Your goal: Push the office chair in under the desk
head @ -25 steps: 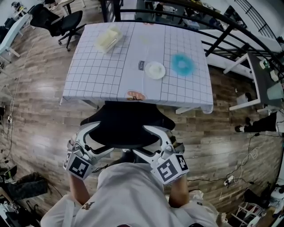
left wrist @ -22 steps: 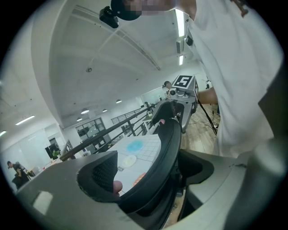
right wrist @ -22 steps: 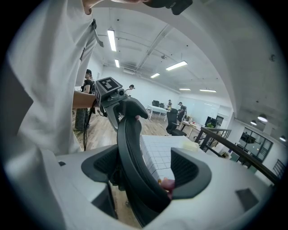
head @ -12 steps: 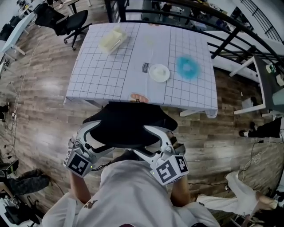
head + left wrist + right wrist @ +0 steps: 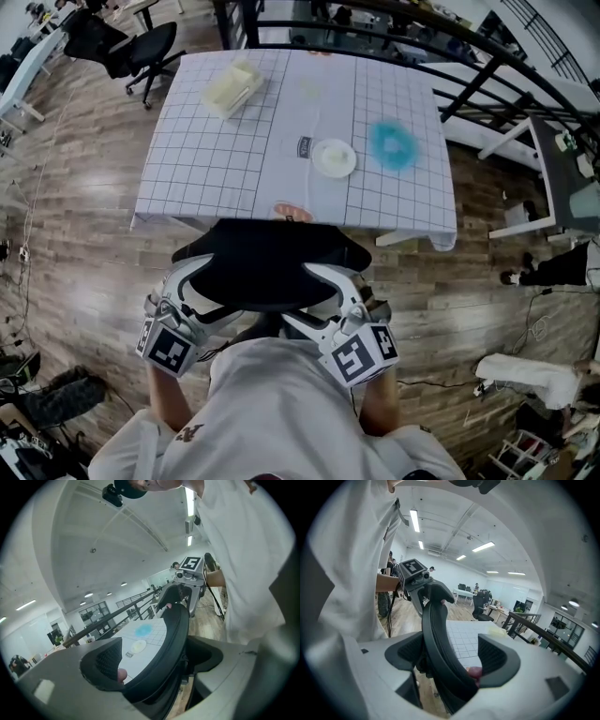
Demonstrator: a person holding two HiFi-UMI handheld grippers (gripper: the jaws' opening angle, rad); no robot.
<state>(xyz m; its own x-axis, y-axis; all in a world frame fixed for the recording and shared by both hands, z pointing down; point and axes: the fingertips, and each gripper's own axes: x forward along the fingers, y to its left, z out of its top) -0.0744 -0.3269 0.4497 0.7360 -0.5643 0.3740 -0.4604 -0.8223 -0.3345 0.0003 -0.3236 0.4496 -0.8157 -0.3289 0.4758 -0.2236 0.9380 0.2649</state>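
Note:
The black office chair (image 5: 267, 267) stands right at the near edge of the desk (image 5: 216, 159), which wears a white grid cloth. I see the chair's backrest from above, its front just under the cloth's hem. My left gripper (image 5: 200, 281) straddles the backrest's left end and my right gripper (image 5: 323, 286) straddles its right end. In the left gripper view the backrest rim (image 5: 176, 634) runs between the jaws of the left gripper (image 5: 154, 663), lying by one pad with a gap at the other. The right gripper (image 5: 450, 660) stands around the rim (image 5: 436, 634) the same way.
On the desk lie a white plate (image 5: 334, 157), a blue ring-like thing (image 5: 391, 145), a pale box (image 5: 232, 87) and a pink item (image 5: 289, 213) at the near edge. Another black chair (image 5: 131, 47) stands far left. A black railing (image 5: 450, 56) runs behind.
The chair and both grippers stay about where they were against the desk edge. A person's light-trousered legs have come into view on the floor at lower right.

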